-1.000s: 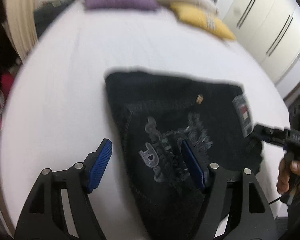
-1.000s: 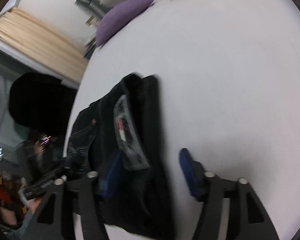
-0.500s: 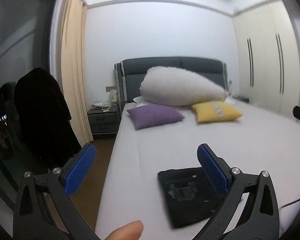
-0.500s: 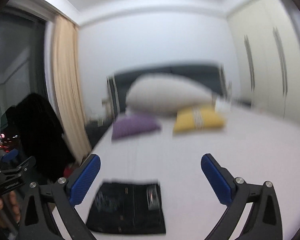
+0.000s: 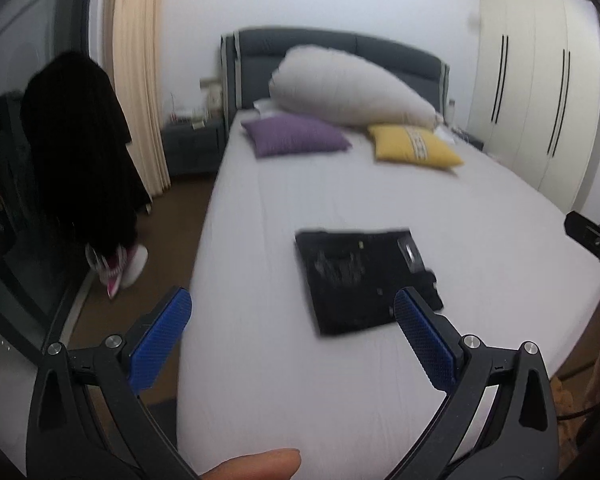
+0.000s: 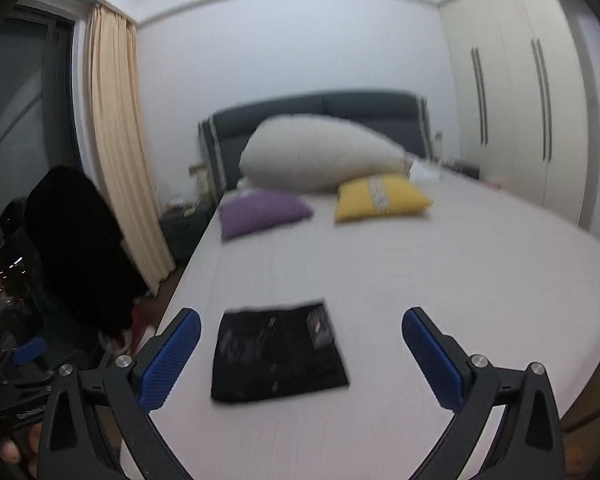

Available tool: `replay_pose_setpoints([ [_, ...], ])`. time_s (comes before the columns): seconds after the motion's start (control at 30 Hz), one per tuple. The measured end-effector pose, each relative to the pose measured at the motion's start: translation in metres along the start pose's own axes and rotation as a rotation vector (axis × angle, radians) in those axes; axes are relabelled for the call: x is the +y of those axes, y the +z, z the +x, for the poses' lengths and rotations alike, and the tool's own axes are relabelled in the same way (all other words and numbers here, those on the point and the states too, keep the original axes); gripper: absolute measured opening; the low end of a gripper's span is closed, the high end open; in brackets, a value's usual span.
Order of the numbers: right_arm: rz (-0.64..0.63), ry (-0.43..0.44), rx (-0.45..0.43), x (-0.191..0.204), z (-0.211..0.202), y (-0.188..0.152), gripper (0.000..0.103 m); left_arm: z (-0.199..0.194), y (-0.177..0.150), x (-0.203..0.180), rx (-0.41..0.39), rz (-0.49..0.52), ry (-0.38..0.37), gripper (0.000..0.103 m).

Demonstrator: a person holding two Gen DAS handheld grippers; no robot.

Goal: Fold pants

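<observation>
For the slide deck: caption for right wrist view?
Open right gripper above folded black pants on white bed.

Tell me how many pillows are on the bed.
3: a large white pillow against the headboard, a purple pillow in front on the left, a yellow pillow on the right. Others may hide behind.

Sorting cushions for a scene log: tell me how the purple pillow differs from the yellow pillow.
The purple pillow is plain; the yellow pillow carries a pale patterned strip. The purple one lies nearer the curtain-side edge of the bed, the yellow nearer the wardrobe side. Both rest before the large white pillow.
</observation>
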State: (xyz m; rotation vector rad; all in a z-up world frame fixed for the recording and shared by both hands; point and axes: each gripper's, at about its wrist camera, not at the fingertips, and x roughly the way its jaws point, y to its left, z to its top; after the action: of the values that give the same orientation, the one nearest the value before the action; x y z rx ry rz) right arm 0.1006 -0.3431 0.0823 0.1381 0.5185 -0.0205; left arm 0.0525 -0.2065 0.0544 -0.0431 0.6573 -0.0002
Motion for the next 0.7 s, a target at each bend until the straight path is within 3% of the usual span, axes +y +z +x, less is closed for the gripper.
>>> replay_pose_setpoints([
  [0.37,-0.034,-0.049,0.124,0.012,0.015,-0.029,0.103,0.073,-0.027,-0.006,0.130,-0.013,0.028,0.103],
  [0.7,-0.065,-0.045,0.158,0.021,0.026,-0.038,0.103,0.091,-0.032,-0.007,0.164,0.001,0.035,0.103],
])
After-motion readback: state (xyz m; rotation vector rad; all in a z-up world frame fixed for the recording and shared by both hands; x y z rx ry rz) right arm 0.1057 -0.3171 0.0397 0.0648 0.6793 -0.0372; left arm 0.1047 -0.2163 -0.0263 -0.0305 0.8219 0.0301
